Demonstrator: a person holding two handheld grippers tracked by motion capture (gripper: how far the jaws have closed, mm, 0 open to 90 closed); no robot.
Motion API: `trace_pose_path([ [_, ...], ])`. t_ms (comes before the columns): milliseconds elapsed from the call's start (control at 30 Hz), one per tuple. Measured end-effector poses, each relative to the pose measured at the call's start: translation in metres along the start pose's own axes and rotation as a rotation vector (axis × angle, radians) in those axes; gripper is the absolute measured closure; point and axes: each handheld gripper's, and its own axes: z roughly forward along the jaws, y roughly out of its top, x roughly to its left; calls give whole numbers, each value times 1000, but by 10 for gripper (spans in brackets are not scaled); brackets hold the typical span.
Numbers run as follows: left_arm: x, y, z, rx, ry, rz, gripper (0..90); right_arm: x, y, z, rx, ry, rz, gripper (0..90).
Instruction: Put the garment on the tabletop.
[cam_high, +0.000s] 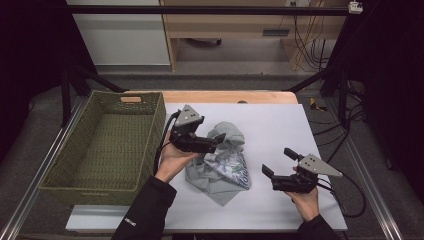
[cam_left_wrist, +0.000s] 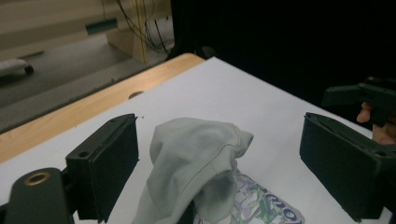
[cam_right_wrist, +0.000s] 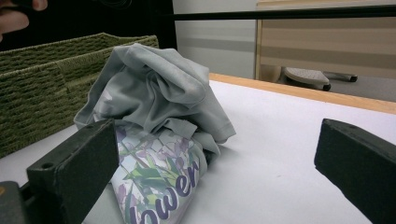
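Left tool (cam_high: 216, 143) jaws apart over crumpled grey shirt (cam_high: 220, 167), floral print showing; right tool (cam_high: 277, 162) likewise apart.

Soft grey cloth shirt (cam_high: 220, 160) — rough woven basket (cam_high: 107, 145)

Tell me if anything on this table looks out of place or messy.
The grey printed shirt lies crumpled in a heap on the white table, bunched up rather than flat or folded, beside the green woven basket, not in it. The left gripper hovers open over the heap; the right gripper waits open, apart from it.
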Motion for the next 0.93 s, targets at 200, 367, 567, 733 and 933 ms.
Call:
trace_pose_path([
  [200,-3,-28,-13,-69,10,-14,88,0,0,0,2,0,1,2],
  [367,-7,-54,-18,-107,19,1,65,0,0,0,6,-3,5,3],
  [567,-6,-79,-27,-159,30,-21,41,-1,-1,0,2,2,13,3],
  [733,-2,-87,-36,-171,32,-39,40,-1,-1,0,4,2,14,2],
  [933,2,-101,-43,-185,45,-63,39,-2,-2,0,3,5,9,2],
])
